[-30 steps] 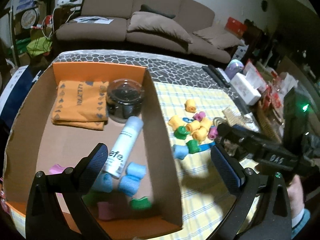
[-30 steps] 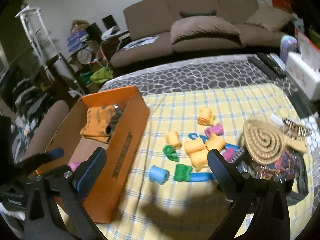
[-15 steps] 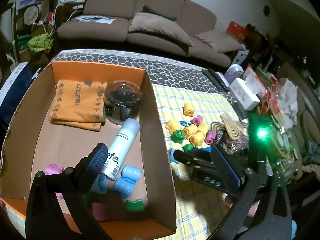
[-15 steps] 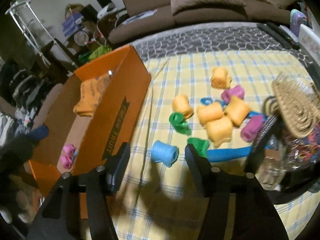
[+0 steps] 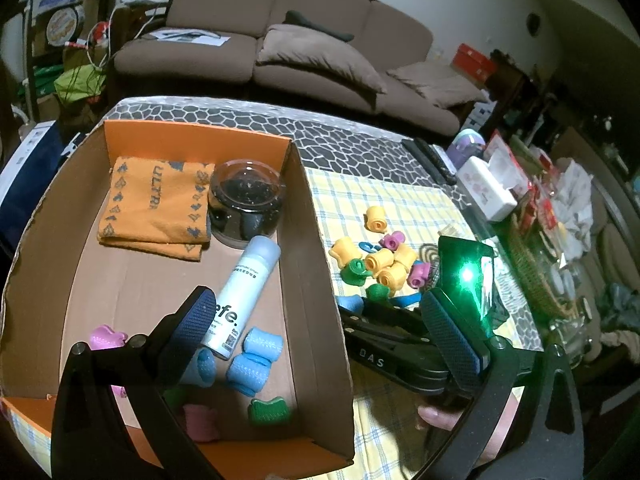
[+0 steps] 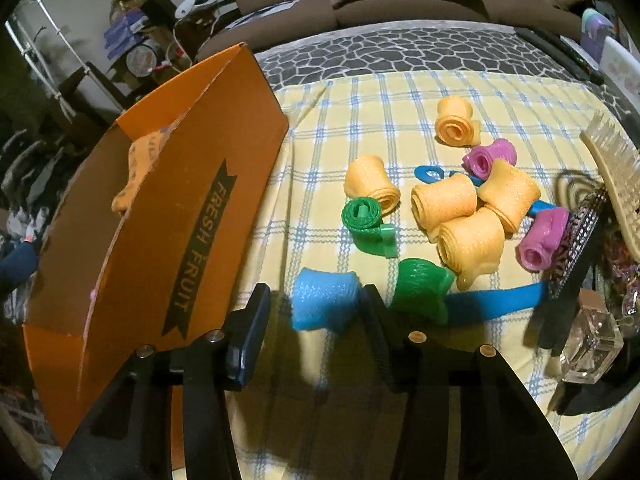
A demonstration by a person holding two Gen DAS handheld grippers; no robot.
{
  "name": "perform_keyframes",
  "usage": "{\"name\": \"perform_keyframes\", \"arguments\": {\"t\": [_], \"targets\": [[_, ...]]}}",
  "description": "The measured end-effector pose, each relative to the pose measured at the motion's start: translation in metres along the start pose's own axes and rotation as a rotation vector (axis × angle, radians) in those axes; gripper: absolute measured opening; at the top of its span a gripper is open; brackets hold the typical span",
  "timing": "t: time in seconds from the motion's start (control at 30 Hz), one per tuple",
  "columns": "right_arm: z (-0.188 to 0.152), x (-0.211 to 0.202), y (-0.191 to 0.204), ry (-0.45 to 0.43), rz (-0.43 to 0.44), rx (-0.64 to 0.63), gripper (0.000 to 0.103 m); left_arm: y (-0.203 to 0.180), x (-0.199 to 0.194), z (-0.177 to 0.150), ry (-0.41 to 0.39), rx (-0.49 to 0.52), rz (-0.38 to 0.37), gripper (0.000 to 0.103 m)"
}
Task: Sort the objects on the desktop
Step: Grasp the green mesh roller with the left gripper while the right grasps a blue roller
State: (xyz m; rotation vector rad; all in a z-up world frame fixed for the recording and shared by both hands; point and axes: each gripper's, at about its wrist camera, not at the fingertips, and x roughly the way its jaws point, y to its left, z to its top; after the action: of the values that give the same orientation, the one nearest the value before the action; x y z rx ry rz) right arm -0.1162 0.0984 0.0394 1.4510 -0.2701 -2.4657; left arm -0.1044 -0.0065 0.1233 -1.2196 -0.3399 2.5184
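Observation:
My right gripper (image 6: 315, 295) is low over the yellow checked cloth (image 6: 360, 92), its jaws closing around a blue roller (image 6: 324, 304). The right pad is at the roller's side; a gap still shows at the left pad. A green roller (image 6: 420, 288) lies just right of it, with orange rollers (image 6: 444, 200) and purple rollers (image 6: 544, 236) beyond. My left gripper (image 5: 316, 302) hangs open and empty above the orange cardboard box (image 5: 316, 240), which holds a white spray bottle (image 5: 244, 292), blue rollers (image 5: 256, 356), an orange cloth (image 5: 156, 208) and a dark domed container (image 5: 246, 208).
The box's outer wall (image 6: 192, 200) stands close to the left of my right gripper. A blue strap (image 6: 492, 304), a beige comb (image 6: 616, 168) and a glass bottle (image 6: 588, 344) crowd the right. A brown sofa (image 5: 280, 40) lies behind the table.
My right gripper dropped toward the cloth and its jaws narrowed from wide open to either side of the blue roller. My left gripper stayed over the box.

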Motion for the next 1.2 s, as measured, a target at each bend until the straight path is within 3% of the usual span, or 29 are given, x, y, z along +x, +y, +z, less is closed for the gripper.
{"name": "perform_keyframes", "arguments": {"t": [0.03, 0.07, 0.23, 0.4, 0.7, 0.9, 0.97, 1.03, 1.2], "targets": [[0.000, 0.000, 0.000, -0.003, -0.006, -0.003, 0.044, -0.001, 0.000, 0.000, 0.000, 0.002, 0.000, 0.103], [0.000, -0.001, 0.001, -0.004, -0.012, -0.007, 0.033, -0.002, 0.001, 0.000, 0.001, 0.004, -0.001, 0.103], [0.003, -0.013, -0.002, -0.019, 0.026, 0.000, 0.033, -0.008, 0.004, -0.001, 0.001, 0.011, -0.015, 0.103], [0.014, -0.052, -0.015, -0.104, 0.091, 0.055, 0.033, -0.025, 0.005, -0.002, -0.013, 0.042, -0.035, 0.103], [0.025, -0.112, -0.072, -0.224, 0.068, 0.159, 0.033, -0.076, 0.031, -0.012, 0.002, 0.157, -0.028, 0.102], [0.021, -0.134, -0.104, -0.257, 0.077, 0.218, 0.033, -0.110, 0.063, -0.023, 0.011, 0.261, 0.060, 0.088], [0.018, -0.139, -0.108, -0.264, 0.084, 0.221, 0.033, -0.115, 0.076, -0.027, 0.015, 0.277, 0.103, 0.075], [0.018, -0.143, -0.112, -0.270, 0.093, 0.224, 0.033, -0.115, 0.088, -0.030, 0.026, 0.289, 0.136, 0.067], [0.018, -0.149, -0.120, -0.279, 0.119, 0.237, 0.033, -0.118, 0.113, -0.041, 0.065, 0.322, 0.173, 0.060]]}}
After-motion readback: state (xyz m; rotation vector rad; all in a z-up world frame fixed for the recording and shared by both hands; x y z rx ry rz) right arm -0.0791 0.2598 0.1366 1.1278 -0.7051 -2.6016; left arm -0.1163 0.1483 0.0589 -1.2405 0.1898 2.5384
